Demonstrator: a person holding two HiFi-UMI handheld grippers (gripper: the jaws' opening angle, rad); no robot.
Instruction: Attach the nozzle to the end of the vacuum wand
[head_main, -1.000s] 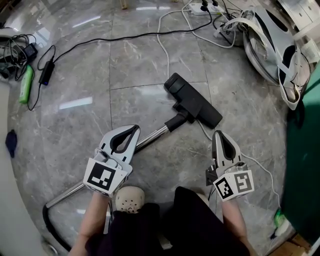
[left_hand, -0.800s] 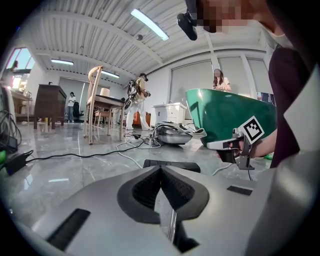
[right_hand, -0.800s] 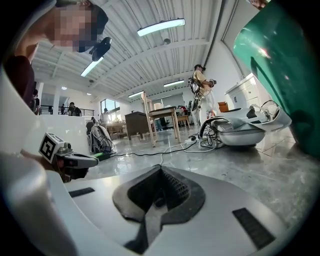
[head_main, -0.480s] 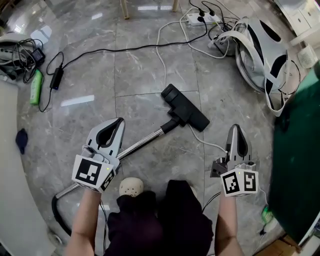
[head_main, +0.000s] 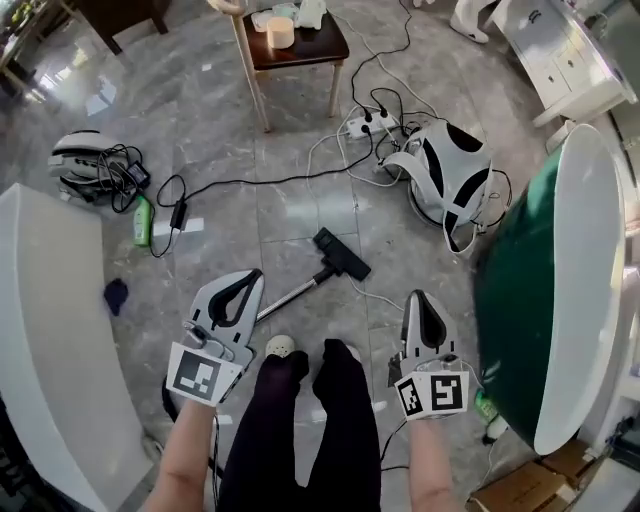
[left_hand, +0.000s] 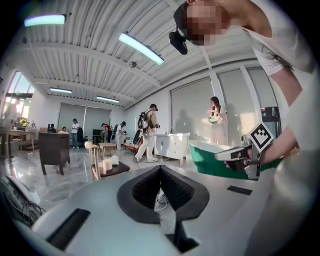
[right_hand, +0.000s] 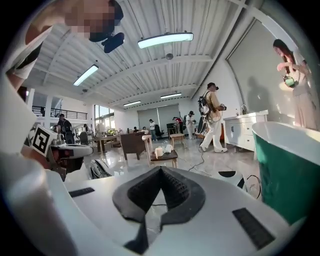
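Nozzle (head_main: 343, 254) lay on the floor (head_main: 300, 205) at twelve o'clock from our shoe (head_main: 282, 347), seemingly seated on the wand (head_main: 292, 294), which ran back toward seven o'clock. We held the left gripper (head_main: 250, 277) and right gripper (head_main: 420, 297) clenched on nothing, well above it. We judged the joint might be only half-clicked. A white cable (head_main: 372, 296) at its four o'clock could snag and tug it loose.

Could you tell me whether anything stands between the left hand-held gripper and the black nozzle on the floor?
Nothing visible does: only the wand, which looks already joined to the nozzle, and bare floor lie beyond the shut, empty left hand-held gripper. A white cable runs at the nozzle's right.
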